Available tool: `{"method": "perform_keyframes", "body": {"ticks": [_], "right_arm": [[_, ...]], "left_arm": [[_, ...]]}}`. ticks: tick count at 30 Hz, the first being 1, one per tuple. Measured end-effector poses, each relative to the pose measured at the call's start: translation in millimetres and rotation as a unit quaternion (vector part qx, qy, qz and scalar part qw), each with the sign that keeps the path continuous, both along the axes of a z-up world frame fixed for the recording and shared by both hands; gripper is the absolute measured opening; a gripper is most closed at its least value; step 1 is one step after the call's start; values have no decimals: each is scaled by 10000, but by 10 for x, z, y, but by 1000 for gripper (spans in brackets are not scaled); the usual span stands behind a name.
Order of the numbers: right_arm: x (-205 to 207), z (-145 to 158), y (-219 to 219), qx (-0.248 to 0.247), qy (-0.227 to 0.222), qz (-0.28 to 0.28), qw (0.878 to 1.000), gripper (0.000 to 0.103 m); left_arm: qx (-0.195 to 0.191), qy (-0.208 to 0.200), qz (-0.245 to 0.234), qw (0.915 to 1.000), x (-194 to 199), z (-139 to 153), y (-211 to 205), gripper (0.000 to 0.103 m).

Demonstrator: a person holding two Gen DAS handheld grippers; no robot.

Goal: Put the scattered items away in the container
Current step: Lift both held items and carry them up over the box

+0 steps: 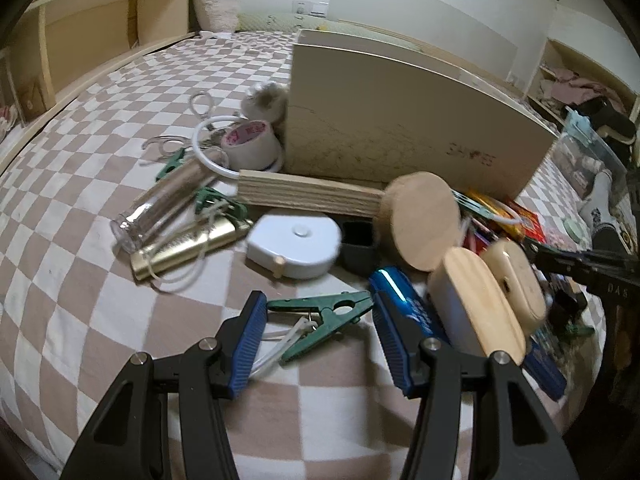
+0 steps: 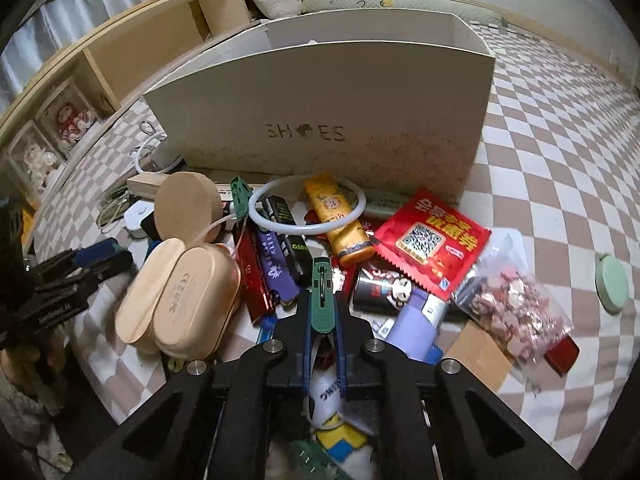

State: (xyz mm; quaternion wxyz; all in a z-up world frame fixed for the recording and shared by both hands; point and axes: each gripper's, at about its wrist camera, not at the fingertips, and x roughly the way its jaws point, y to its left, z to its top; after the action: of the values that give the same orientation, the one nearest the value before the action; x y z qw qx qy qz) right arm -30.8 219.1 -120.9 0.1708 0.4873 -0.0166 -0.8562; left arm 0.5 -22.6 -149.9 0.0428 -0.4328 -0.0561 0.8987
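The box (image 2: 320, 120) is seen standing on the bed (image 2: 560, 140), its inside hidden. A green clip (image 2: 322, 296) is clamped in the right gripper (image 2: 322, 344); another clip (image 1: 324, 320) lies between the left gripper's (image 1: 320, 340) parted fingers, partly blurred.

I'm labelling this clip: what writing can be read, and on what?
"SHOES": front of the cream box, upside down in the left wrist view.
QR code, no legible words: red packet.
Print on the tape roll and lighters: too blurred.
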Motion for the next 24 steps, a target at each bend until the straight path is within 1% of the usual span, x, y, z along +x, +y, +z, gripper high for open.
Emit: {"method": "perform_keyframes", "body": {"ticks": [4,8,14,18,24], "right_arm": [[61,59,19,-156,28,-45,9999,10],[121,168,89,-351,181,-166,9991,10],[110,313,201,-812,202,-269,9961,10],[106,420,245,-1002,268,-247,9943,10],[96,573,227,-1214,358,-121,9919,10]], "left_arm": [[24,12,-119,9999,63,33,84,55],[92,19,-188,9998,84,95,117,55],[264,209,-115,9994,49,312,116,55],[275,302,-162,9990,-4,430,134,55],[280,376,-303,9984,-83,518,223,55]]}}
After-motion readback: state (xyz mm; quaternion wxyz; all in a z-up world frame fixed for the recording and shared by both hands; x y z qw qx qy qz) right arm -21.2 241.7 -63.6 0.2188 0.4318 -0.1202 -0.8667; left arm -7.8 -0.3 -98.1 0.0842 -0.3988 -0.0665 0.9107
